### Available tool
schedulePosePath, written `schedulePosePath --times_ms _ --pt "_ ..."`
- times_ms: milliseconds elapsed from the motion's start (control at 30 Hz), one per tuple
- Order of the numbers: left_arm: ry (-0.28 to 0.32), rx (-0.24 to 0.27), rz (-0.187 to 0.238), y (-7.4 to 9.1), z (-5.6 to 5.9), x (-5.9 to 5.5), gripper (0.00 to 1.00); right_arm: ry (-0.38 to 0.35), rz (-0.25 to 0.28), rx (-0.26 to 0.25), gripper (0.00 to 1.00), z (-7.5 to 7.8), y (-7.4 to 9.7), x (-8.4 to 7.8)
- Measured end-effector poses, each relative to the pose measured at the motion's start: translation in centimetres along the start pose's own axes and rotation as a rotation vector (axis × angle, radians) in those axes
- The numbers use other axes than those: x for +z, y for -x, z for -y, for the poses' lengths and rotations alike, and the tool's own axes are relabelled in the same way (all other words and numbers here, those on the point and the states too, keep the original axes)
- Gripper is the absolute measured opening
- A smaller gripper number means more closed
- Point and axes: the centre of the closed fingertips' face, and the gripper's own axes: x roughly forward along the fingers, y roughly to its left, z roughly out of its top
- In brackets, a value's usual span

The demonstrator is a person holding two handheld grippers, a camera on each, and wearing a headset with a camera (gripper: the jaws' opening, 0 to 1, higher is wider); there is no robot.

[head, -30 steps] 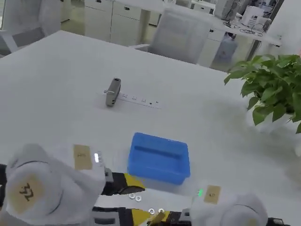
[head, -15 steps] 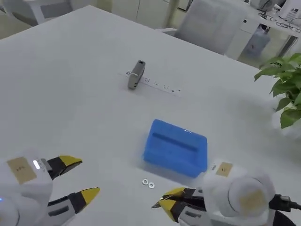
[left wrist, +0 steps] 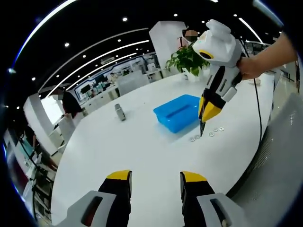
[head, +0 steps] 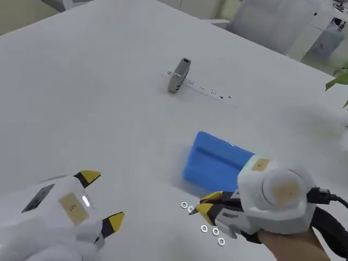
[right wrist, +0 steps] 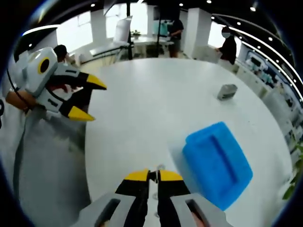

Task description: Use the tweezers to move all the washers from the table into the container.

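The white bench (head: 109, 98) carries the blue container (head: 215, 163), whose inside shows bare blue floor. The left claw (head: 101, 198) is spread wide and holds nothing, well apart from the container. The right claw (head: 203, 205) is pressed together on thin dark tweezers (left wrist: 201, 127), which point down at the washers (head: 204, 229) lying on the bench just beside the container's near wall.
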Motion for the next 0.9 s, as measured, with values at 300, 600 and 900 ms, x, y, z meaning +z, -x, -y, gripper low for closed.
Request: schedulePosePath --times_ms 300,600,900 --pt "-0.009 0.011 -0.019 0.0 -0.1 -0.4 0.39 0.016 -0.029 -0.01 0.02 1.6 -1.1 0.4" --pt "-0.025 0.009 -0.03 -0.1 0.0 -0.6 0.37 0.051 -0.058 0.003 0.02 1.3 -2.6 0.5" --pt "-0.036 0.011 -0.036 -0.1 0.0 -0.7 0.36 -0.009 0.038 -0.061 0.01 1.3 -2.5 -0.1"
